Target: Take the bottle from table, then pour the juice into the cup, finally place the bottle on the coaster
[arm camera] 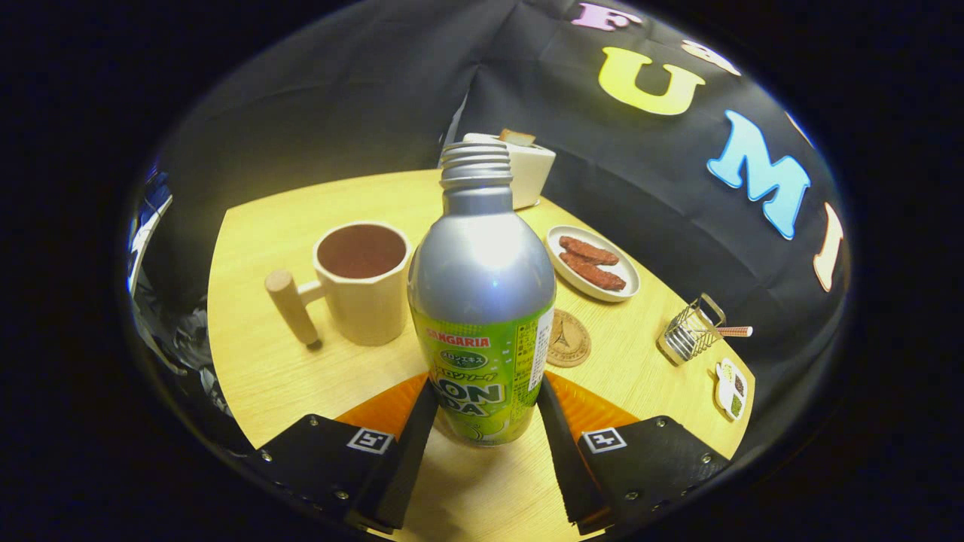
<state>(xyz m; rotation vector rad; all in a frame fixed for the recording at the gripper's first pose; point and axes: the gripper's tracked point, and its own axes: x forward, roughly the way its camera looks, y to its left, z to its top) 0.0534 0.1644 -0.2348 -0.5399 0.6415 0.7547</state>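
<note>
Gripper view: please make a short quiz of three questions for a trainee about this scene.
1. True or false: the bottle has its cap on.
2. What lies on the white plate? A) sausages B) bread C) spoons
3. Fill in: the coaster lies beside the bottle, on the side away from the ____.

Key: 1. False, bare threaded neck. 2. A. 3. cup.
The tongs have fingers on both sides of the bottle's base; contact is unclear.

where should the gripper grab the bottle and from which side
Grip the bottle on its labelled lower body, coming level from the near side. It stands upright, uncapped, between the gripper fingers, which flank it, contact unclear. The shoulder tapers to a narrow neck.
</note>
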